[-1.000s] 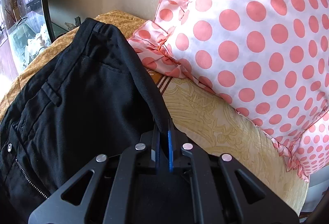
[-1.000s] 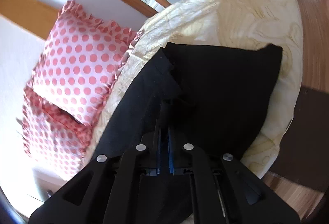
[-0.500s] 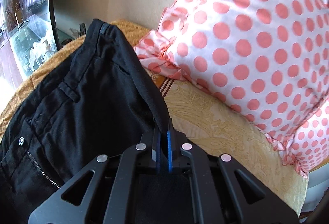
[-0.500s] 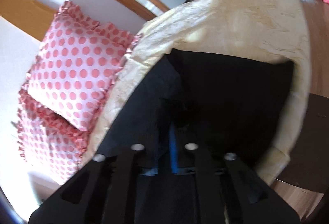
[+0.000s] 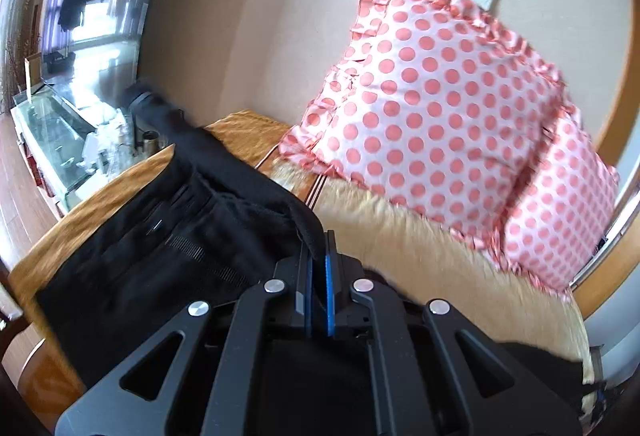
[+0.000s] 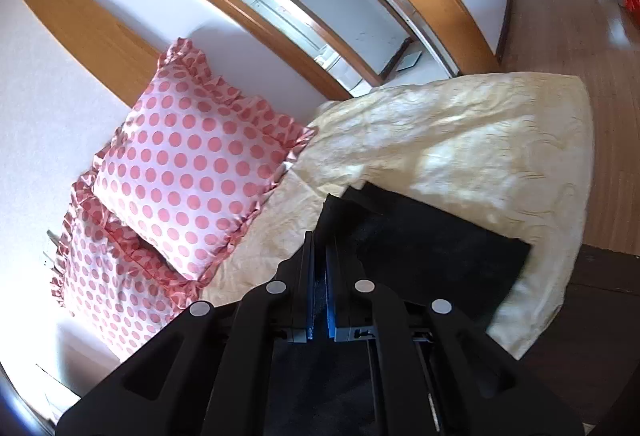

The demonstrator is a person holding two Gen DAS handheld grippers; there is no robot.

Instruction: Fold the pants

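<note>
I'm lifting the black pants point(image 5: 168, 236) off the bed point(image 6: 460, 140), both grippers (left gripper point(image 5: 318, 256), right gripper point(image 6: 320, 256)) clamping fabric; the fold's barely starting.

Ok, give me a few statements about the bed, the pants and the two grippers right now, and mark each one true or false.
1. The left gripper has its jaws shut on black fabric of the black pants. True.
2. The right gripper hangs open with nothing between its jaws. False: its jaws are shut on black pants cloth.
3. Two pink-dotted white frilled pillows lie at the head of the bed. True.
4. The cream patterned bedspread is plain blue. False: it is cream with a faint pattern.
5. The pants lie on the wooden floor. False: they lie on the bed.
</note>
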